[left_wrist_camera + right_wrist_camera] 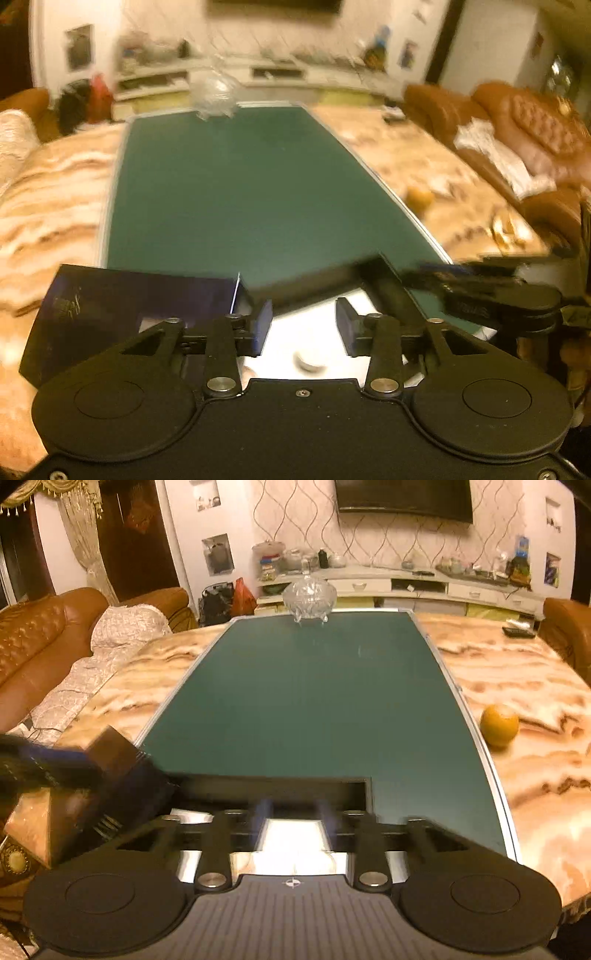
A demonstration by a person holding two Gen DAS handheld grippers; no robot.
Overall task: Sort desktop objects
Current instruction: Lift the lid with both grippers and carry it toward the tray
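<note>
On the marble table [535, 775] lies a long green mat [314, 701] with a pale edge, and both grippers sit at its near end. Seen from its own camera, the left gripper [303, 328] has its blue pads apart with a clear gap, nothing between them; a bright white surface [306, 332] shows below that gap. Just left of it a dark purple box [122, 314] rests partly off the mat on the marble. At the right edge of that view the right gripper [480, 291] appears as a blurred black shape, close beside the left one. From the right wrist camera, the right gripper [293, 823] is smeared by motion; its blue pads stand a little apart over a bright patch, and no object is seen between them. A dark open tray [295, 786] lies just beyond them. An orange [499, 723] sits on the marble just off the mat's right edge. A glass bowl [309, 598] stands at the mat's far end, well away from both grippers.
</note>
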